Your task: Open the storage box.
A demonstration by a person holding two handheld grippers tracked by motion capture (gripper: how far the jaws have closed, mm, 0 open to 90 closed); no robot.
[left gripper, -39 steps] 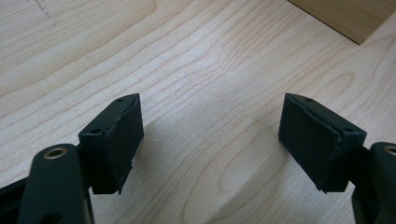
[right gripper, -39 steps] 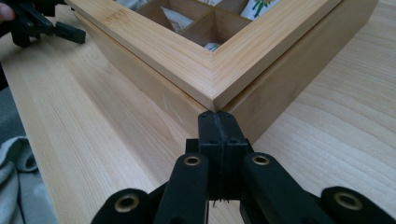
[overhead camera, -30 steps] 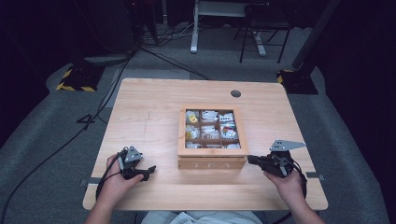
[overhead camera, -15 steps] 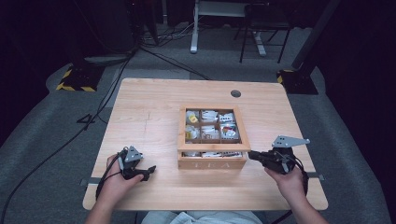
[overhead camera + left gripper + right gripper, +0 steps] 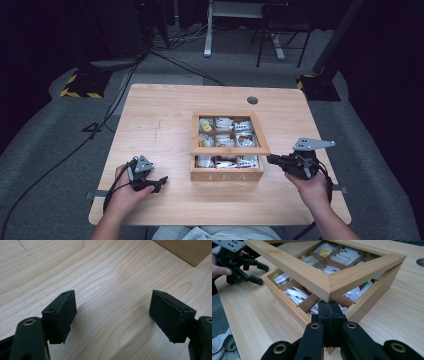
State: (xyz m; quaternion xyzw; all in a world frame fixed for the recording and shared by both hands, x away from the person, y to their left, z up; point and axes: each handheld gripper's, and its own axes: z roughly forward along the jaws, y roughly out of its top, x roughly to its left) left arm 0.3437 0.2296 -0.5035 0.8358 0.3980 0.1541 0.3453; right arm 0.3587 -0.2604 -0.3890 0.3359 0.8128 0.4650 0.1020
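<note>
Here our right gripper (image 5: 329, 305) has its two jaws pressed flat together, with nothing between them, and their joined tips sit just under the front corner of the lid (image 5: 329, 287) of the tea box (image 5: 227, 172), propping it up. The lid is tilted, raised at the front and low at the back, so we judge the step in hand to be prying the box open. The next move likely calls for carrying that corner higher in an arc about the back edge, keeping the tips from slipping out from beneath the frame.

Our left gripper (image 5: 156, 182) rests on the table (image 5: 160, 115), well apart from the box, its jaws spread wide over bare wood.

The box stands near the table's middle, towards our side. Its wooden dividers make a grid of compartments, each holding tea packets (image 5: 293, 293), mostly white, some with yellow or green labels.
</note>
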